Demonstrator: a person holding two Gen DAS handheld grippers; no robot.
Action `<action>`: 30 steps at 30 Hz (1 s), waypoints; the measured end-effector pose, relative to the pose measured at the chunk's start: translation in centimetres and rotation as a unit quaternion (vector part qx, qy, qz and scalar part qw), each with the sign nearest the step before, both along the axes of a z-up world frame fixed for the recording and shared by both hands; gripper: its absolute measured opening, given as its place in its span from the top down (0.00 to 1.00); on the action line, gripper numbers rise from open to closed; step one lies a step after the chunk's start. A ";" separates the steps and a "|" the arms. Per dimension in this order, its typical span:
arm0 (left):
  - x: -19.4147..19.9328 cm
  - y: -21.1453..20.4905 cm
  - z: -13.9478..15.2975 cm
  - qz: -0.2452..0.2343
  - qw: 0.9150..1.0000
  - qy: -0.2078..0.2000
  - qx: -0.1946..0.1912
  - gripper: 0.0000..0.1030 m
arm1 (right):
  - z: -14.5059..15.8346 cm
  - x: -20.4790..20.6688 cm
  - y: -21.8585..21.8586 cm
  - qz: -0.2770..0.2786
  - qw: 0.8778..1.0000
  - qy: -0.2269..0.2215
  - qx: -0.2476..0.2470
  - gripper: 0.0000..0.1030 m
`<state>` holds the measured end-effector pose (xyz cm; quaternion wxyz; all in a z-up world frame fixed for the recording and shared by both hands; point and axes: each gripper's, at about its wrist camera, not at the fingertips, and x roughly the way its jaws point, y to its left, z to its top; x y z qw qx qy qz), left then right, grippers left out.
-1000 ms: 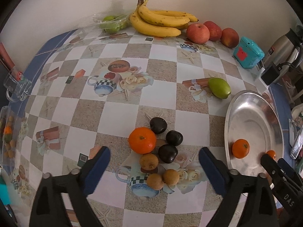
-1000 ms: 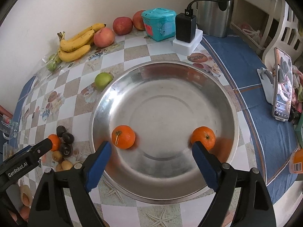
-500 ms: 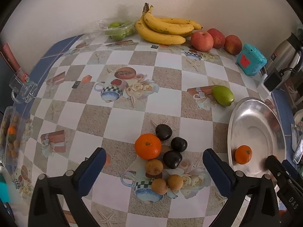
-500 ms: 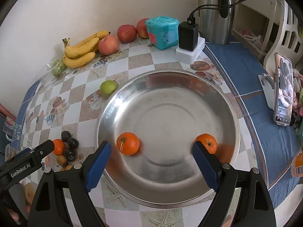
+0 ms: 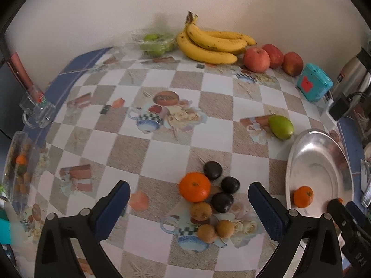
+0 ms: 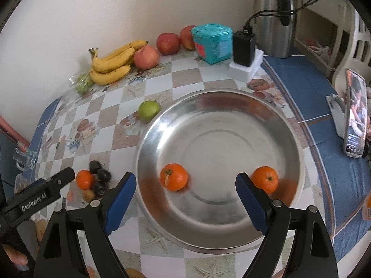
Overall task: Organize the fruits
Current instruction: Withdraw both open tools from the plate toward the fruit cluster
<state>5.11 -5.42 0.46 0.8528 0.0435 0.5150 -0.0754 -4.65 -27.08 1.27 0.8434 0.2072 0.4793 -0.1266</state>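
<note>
Now the left tool (image 5: 189, 199) stands at its widest, empty, having drawn back from the glossy orange (image 5: 194, 187) ahead between its pads, likely the next pick. Around that sit smooth dark plums (image 5: 222, 201) and dull brown fruits (image 5: 201, 210), perhaps longans. The right tool (image 6: 185, 192) hangs wide and empty over the shiny steel bowl (image 6: 231, 241), two oranges (image 6: 174, 177) inside.

On the bench lie three round orange tangerines: one (image 5: 195, 187) in the loose pile and two (image 6: 174, 177) (image 6: 265, 178) inside the single wide shiny steel dish (image 6: 231, 106). Beside the pile's tangerine sit three dark purple-black plums (image 5: 212, 170) and three small brown round fruits (image 5: 201, 211). Against the wall are one bunch of yellow bananas (image 5: 213, 44), three red apples (image 5: 256, 59), one teal plastic box (image 5: 314, 82), and one lone green oval fruit (image 5: 280, 127).
</note>
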 end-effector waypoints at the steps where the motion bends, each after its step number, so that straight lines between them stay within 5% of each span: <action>1: 0.1 0.2 0.1 0.002 1.000 -0.003 0.001 0.00 | 0.0 0.1 0.2 0.003 1.000 0.000 0.000 0.14; 30: 3.2 6.9 1.7 0.058 0.998 -0.019 -0.018 0.00 | 2.0 4.2 8.9 0.070 0.997 0.012 0.035 0.15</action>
